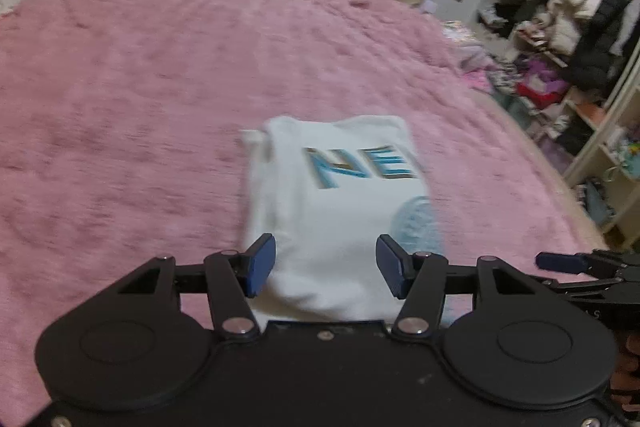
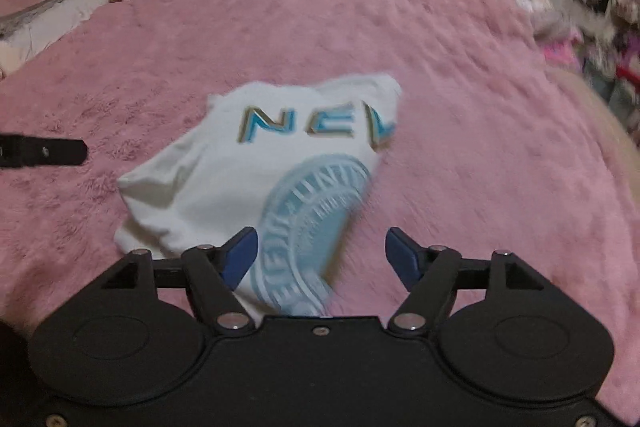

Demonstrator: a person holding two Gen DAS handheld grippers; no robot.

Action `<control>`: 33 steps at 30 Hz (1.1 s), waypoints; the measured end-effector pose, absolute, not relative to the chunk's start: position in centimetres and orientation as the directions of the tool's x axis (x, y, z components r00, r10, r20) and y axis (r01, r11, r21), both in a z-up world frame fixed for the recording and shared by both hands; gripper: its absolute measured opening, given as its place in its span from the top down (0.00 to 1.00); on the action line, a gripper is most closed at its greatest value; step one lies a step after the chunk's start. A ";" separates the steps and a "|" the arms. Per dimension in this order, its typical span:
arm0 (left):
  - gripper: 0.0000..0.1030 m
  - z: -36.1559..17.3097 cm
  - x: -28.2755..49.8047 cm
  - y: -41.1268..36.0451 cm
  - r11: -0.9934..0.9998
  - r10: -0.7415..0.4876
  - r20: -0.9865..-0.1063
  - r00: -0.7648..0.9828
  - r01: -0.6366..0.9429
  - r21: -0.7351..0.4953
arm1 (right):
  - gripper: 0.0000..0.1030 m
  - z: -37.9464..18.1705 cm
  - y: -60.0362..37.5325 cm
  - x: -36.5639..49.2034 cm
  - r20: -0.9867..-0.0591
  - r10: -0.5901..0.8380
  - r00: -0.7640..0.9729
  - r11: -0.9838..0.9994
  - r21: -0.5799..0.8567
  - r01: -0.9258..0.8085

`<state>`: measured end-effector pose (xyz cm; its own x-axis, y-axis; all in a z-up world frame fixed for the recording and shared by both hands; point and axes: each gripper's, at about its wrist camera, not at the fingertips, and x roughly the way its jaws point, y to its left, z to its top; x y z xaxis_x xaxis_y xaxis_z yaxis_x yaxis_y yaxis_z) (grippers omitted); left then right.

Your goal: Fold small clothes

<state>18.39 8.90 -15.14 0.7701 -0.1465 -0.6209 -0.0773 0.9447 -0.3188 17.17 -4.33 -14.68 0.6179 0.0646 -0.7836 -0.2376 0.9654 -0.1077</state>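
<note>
A folded white shirt (image 2: 248, 179) lies on the pink blanket (image 2: 480, 107) covering the bed. The left gripper (image 1: 326, 265) and right gripper (image 2: 322, 253) both hang above its near edge, jaws spread wide and holding nothing.

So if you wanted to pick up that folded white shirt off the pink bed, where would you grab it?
Probably at the near edge of the white shirt, coming in low from the front. It lies flat on the fluffy pink blanket, so only an edge offers a lip to pinch. Both the left gripper and the right gripper are open there, holding nothing.
</note>
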 end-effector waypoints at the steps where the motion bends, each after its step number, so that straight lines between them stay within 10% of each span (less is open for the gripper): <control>1: 0.44 -15.7 18.9 8.0 0.939 -0.165 -0.613 0.772 -0.067 -0.338 | 0.34 -14.4 -5.5 16.9 -0.793 0.074 0.605 0.968 -0.087 -0.233; 9: 0.45 -27.1 22.8 9.0 0.902 0.005 -0.857 0.515 -0.372 -0.219 | 0.33 -16.8 -9.2 18.2 -0.796 0.051 0.603 0.978 -0.082 -0.192; 12: 0.46 -27.3 19.3 11.6 0.800 -0.093 -0.777 0.623 -0.418 -0.431 | 0.33 -17.6 -9.9 19.1 -0.798 0.078 0.597 0.974 -0.067 -0.216; 18: 0.44 -20.3 18.5 11.8 0.852 0.019 -0.658 0.753 -0.357 -0.383 | 0.33 -18.1 -11.4 23.5 -0.780 0.205 0.590 0.958 0.038 -0.284; 24: 0.43 -20.3 25.1 13.0 0.864 -0.194 -0.555 0.809 -0.127 -0.487 | 0.33 -20.4 -13.1 28.0 -0.769 0.306 0.561 0.952 0.235 -0.197; 28: 0.43 -26.2 28.3 12.8 0.896 -0.142 -0.732 0.666 -0.229 -0.381 | 0.33 -20.8 -11.3 27.4 -0.672 0.429 0.604 0.903 0.337 -0.266; 33: 0.43 -28.9 25.9 13.9 0.888 -0.197 -0.678 0.708 -0.164 -0.430 | 0.35 -23.7 -6.9 25.6 -0.682 0.508 0.526 0.854 0.324 -0.407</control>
